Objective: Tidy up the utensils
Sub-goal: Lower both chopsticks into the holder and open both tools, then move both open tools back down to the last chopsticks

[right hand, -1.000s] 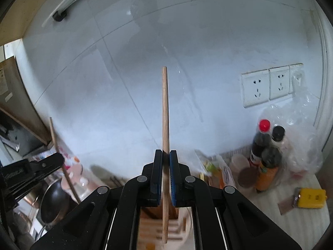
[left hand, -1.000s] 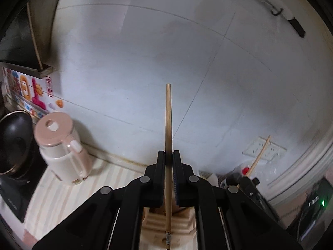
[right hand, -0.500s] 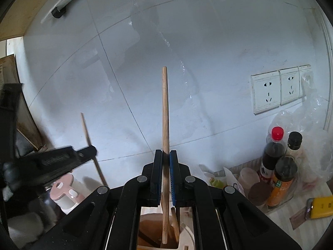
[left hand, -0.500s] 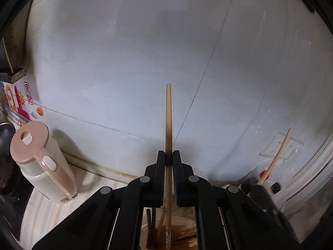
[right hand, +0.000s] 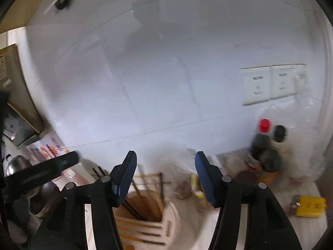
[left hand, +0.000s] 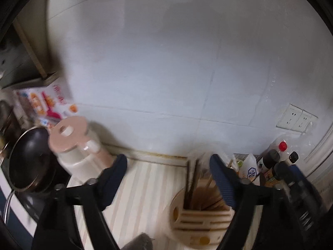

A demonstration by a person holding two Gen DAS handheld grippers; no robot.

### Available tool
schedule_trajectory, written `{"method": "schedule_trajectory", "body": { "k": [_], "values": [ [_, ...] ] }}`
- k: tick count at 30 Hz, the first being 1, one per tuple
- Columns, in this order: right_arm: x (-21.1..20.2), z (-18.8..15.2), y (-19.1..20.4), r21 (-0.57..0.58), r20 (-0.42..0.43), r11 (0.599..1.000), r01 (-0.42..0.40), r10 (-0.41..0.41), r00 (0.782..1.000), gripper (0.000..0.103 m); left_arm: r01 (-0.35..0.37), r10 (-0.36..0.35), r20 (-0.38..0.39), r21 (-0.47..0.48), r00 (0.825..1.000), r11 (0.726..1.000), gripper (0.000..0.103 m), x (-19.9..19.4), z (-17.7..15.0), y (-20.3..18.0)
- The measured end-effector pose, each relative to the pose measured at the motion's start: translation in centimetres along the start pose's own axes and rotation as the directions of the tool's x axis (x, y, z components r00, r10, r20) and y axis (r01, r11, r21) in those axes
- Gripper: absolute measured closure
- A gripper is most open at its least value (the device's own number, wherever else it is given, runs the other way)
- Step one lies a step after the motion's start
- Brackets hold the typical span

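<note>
In the left wrist view a beige slotted utensil holder (left hand: pixel 197 216) stands on the striped counter, with dark and wooden chopsticks (left hand: pixel 192 179) leaning inside it. My left gripper (left hand: pixel 168 159) hangs just above the holder. Its jaws are opening wide with nothing between the pads. In the right wrist view the same holder (right hand: pixel 145 218) sits below my right gripper (right hand: pixel 165 155). Those jaws are also opening, and no chopstick is between them. Several chopsticks (right hand: pixel 155 189) stand in the holder. The picture is blurred by motion.
A pink-and-white kettle (left hand: pixel 77 152) and a black pan (left hand: pixel 29 164) stand to the left. Sauce bottles (right hand: pixel 264 154), a plastic bag and a yellow box (right hand: pixel 310 206) crowd the right. Wall sockets (right hand: pixel 270 83) sit on the tiled wall behind.
Both grippers held an upright wooden chopstick before; both have opened and let go. The chopsticks now stand in the holder, and both views have tipped down toward the counter.
</note>
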State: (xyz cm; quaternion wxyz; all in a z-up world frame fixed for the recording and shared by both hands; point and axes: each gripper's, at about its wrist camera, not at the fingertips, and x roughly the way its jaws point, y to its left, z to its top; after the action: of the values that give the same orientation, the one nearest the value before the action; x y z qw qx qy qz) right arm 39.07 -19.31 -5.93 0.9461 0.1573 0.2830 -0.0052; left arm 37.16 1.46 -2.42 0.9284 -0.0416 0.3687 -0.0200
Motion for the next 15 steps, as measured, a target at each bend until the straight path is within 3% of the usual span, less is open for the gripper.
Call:
{"method": "schedule_trajectory", "body": {
  "k": [2,4,5,9,11,15],
  "values": [
    [-1.0,0.1,-0.6,0.011,-0.024,0.999,0.039,-0.039,0.999,0.042,0.0,0.0,-0.025,-0.013,1.0,1.0,0.019,-0.7,-1.1,0.9],
    [-2.0,-0.2,-1.4,0.031,-0.054,0.998,0.06,-0.059,0.997,0.04,-0.019,0.018,-0.053,-0.015,0.998,1.0,0.002,-0.9,-2.2,1.1],
    [-2.4,-0.4,-1.9,0.038,-0.072,0.995,0.09,-0.087,0.994,0.038,-0.033,0.032,-0.06,-0.011,0.998,0.999,0.0,-0.7,-3.0,1.5],
    [-4.2,-2.2,-4.3,0.09,-0.123,0.984,0.152,-0.141,0.982,0.02,-0.078,0.078,-0.125,0.002,0.989,0.997,0.0,0.3,-5.7,1.8],
    [-4.6,-3.3,-5.5,0.104,-0.15,0.977,0.186,-0.169,0.974,0.017,-0.081,0.081,-0.172,0.007,0.982,0.997,0.0,0.8,-7.5,2.1],
    [-5.2,-6.4,-9.7,0.139,-0.257,0.949,0.283,-0.242,0.936,0.016,-0.119,0.125,-0.234,0.04,0.964,0.992,0.0,1.5,-11.1,2.0]
  ]
}}
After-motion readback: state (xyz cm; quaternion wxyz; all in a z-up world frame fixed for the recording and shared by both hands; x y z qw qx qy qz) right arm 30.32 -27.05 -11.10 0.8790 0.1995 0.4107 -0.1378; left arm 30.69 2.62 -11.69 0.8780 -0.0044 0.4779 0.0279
